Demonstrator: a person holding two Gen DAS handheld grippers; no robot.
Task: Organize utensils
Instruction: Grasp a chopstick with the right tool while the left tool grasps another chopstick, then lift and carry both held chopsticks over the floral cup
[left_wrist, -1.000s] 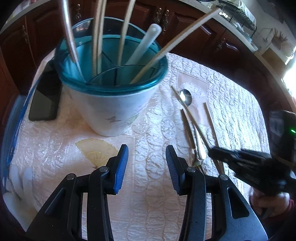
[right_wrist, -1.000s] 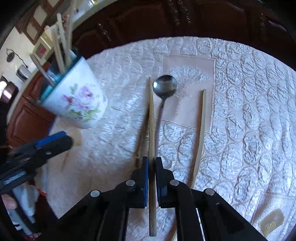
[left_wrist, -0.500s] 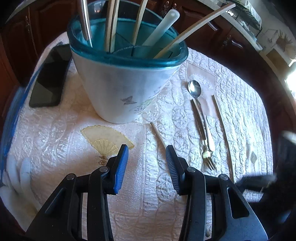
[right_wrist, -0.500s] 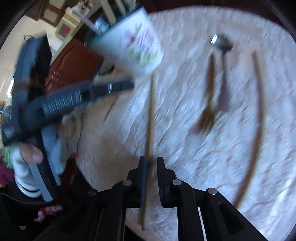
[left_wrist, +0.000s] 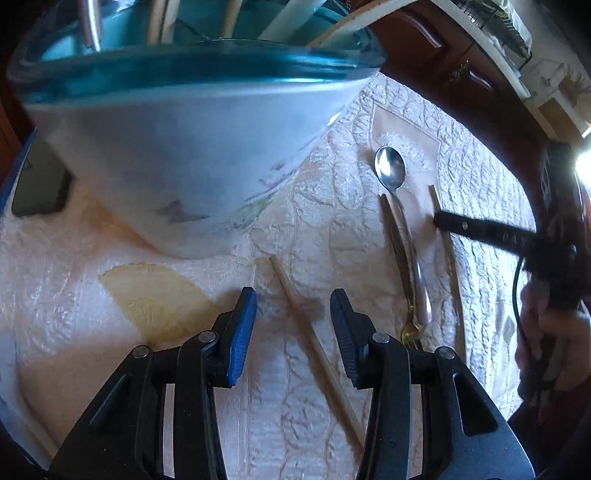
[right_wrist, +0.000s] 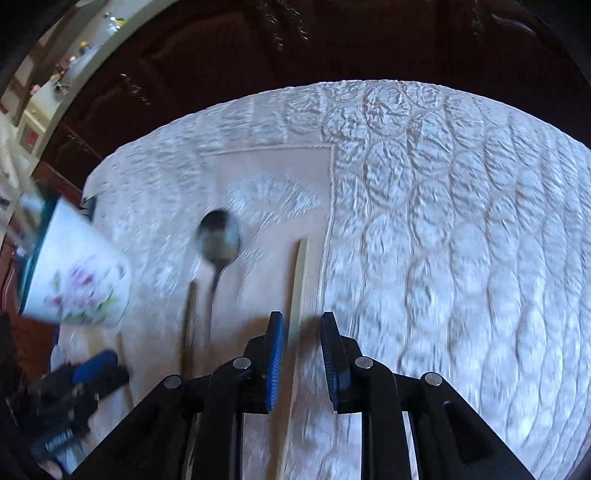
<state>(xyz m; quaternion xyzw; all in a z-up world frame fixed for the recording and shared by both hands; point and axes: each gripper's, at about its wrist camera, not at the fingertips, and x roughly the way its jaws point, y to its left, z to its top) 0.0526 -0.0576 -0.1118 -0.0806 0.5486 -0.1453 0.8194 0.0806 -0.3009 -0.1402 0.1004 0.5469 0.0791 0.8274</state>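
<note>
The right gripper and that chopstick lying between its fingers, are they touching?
Apart. In the right wrist view the right gripper is open and tablecloth shows on both sides of the chopstick between the blue pads.

quilted tablecloth (left_wrist: 461, 155) carries holder (left_wrist: 184, 166), spoon (left_wrist: 390, 171), fork (left_wrist: 400, 258), chopsticks (left_wrist: 314, 332) (phone (left_wrist: 40, 184) too).

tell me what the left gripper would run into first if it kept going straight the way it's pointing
Probably the chopstick lying on the cloth between the open left gripper fingers, then the floral utensil holder just beyond; depth is hard to judge.

bare quilted cloth (right_wrist: 461, 258) right of chopstick (right_wrist: 301, 280), utensil cup (left_wrist: 184, 155) looming close ahead
</note>
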